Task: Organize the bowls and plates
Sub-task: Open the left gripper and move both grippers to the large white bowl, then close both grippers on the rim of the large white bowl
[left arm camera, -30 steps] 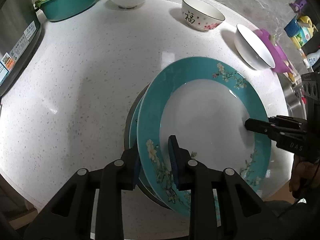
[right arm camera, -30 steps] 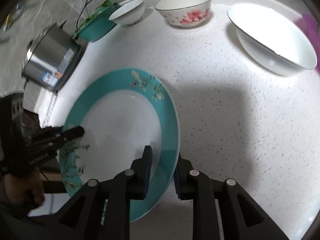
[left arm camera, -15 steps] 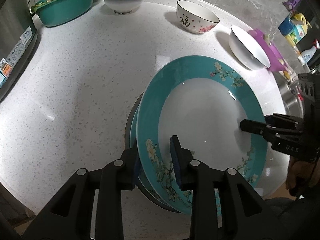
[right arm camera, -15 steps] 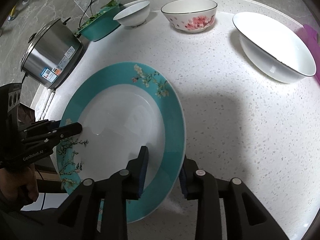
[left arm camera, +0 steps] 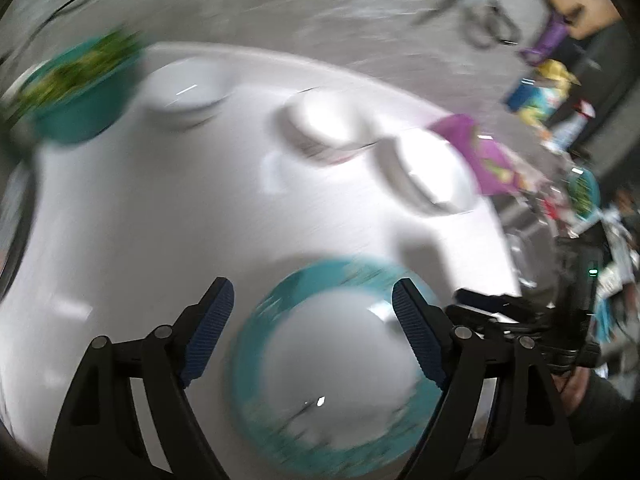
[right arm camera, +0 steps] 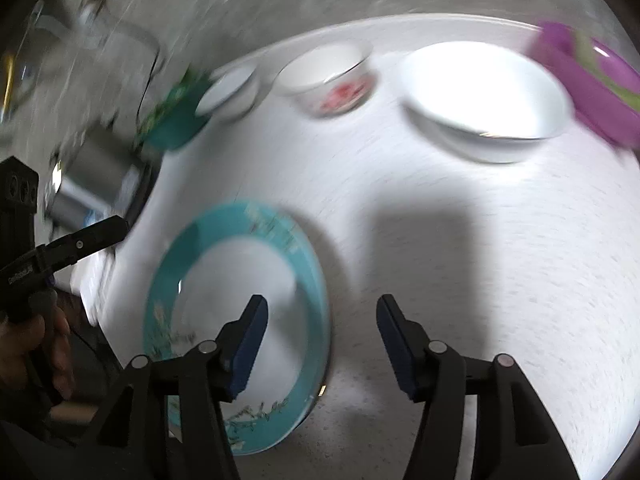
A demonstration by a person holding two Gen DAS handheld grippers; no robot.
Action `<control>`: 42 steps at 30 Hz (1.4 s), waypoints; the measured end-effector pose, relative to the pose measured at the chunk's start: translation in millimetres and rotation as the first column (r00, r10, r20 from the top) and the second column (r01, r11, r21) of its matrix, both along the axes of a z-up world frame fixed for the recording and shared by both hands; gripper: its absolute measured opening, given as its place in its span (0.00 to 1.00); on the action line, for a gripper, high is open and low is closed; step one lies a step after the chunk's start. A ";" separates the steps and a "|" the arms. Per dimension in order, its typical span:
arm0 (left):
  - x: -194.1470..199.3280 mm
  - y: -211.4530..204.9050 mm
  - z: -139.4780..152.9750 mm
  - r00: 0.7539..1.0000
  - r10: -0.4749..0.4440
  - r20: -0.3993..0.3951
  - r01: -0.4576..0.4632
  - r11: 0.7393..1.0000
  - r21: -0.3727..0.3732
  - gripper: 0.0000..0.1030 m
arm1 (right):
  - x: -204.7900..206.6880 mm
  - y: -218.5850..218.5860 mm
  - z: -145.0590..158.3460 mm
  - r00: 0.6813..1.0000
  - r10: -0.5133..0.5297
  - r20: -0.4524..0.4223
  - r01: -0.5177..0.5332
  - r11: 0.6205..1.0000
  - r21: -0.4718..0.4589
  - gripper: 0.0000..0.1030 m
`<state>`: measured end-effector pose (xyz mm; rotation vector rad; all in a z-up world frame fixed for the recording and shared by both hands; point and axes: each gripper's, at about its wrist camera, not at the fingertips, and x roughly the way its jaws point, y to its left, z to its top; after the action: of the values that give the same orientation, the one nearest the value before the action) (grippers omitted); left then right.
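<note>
A teal-rimmed plate with a white centre (left arm camera: 332, 364) lies near the front edge of the white counter (left arm camera: 160, 208), also in the right wrist view (right arm camera: 236, 320). My left gripper (left arm camera: 312, 332) is open and empty above it, fingers spread to either side. My right gripper (right arm camera: 320, 344) is open and empty, its left finger over the plate's right rim. Both views are motion-blurred. At the back stand a small white bowl (right arm camera: 232, 90), a flower-patterned bowl (right arm camera: 332, 80) and a wide white bowl (right arm camera: 484, 100).
A teal bowl of greens (left arm camera: 80, 92) sits back left. A purple dish (right arm camera: 592, 88) stands at the right by the wide bowl. A steel cooker (right arm camera: 96, 176) stands at the left edge. Clutter lies beyond the counter's right end.
Both grippers have let go of the teal plate and opened. The plate now lies flat on the stack, and both grippers have pulled back and up.
</note>
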<state>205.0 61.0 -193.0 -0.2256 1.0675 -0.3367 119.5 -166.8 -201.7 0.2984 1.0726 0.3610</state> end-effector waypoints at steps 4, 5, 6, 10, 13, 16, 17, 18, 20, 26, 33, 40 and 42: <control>38.0 -62.1 10.8 0.988 -0.153 0.022 0.153 0.988 -0.008 0.81 | -0.9 -60.3 22.9 0.983 -0.186 0.012 0.184 0.981 0.068 0.66; 44.4 -76.8 12.3 0.985 -0.171 0.028 0.171 0.985 0.000 0.81 | 3.4 -80.9 29.8 0.972 -0.233 0.019 0.231 0.969 0.084 0.66; 56.5 -94.9 10.7 0.981 -0.191 0.026 0.190 0.981 0.027 0.81 | 7.3 -93.5 33.7 0.965 -0.260 0.021 0.257 0.962 0.092 0.68; 103.6 -146.6 -9.9 0.982 -0.190 -0.022 0.191 0.975 0.116 0.81 | 34.0 -152.1 42.0 0.940 -0.339 0.033 0.332 0.934 0.135 0.72; 134.4 -164.0 -31.0 0.985 -0.150 -0.079 0.161 0.974 0.160 0.81 | 65.9 -179.7 35.9 0.939 -0.342 0.024 0.336 0.932 0.139 0.72; 153.9 -170.8 -49.0 0.987 -0.113 -0.117 0.132 0.976 0.172 0.81 | 85.7 -190.9 22.2 0.938 -0.347 -0.009 0.345 0.928 0.140 0.72; 158.3 -172.2 -54.5 0.986 -0.106 -0.127 0.126 0.979 0.162 0.81 | 91.0 -193.8 15.1 0.939 -0.344 -0.027 0.344 0.926 0.158 0.72; 164.6 -174.9 -60.1 0.985 -0.099 -0.140 0.120 0.981 0.152 0.81 | 97.0 -194.4 10.6 0.939 -0.341 -0.038 0.342 0.925 0.166 0.72; 170.5 -179.5 -66.8 0.984 -0.094 -0.148 0.116 0.983 0.144 0.81 | 106.6 -194.3 -1.8 0.938 -0.342 -0.063 0.348 0.922 0.168 0.72; 195.8 -190.9 -86.2 0.984 -0.069 -0.162 0.091 0.987 0.131 0.81 | 128.6 -194.7 -27.2 0.929 -0.351 -0.116 0.367 0.913 0.178 0.72; 209.7 -200.4 -101.6 0.982 -0.076 -0.174 0.102 0.985 0.142 0.79 | 147.0 -188.6 -38.8 0.934 -0.336 -0.119 0.353 0.919 0.174 0.63; 214.5 -206.1 -112.6 0.980 -0.099 -0.173 0.123 0.983 0.134 0.28 | 155.9 -181.2 -50.3 0.947 -0.291 -0.134 0.310 0.937 0.159 0.19; 213.0 -207.4 -114.7 0.981 -0.102 -0.167 0.127 0.981 0.145 0.27 | 155.9 -179.7 -49.5 0.950 -0.285 -0.128 0.302 0.943 0.140 0.18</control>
<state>418.0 -146.4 -307.7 -0.0518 1.2613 -0.3419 275.4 -346.5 -251.2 0.6186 1.0862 0.1629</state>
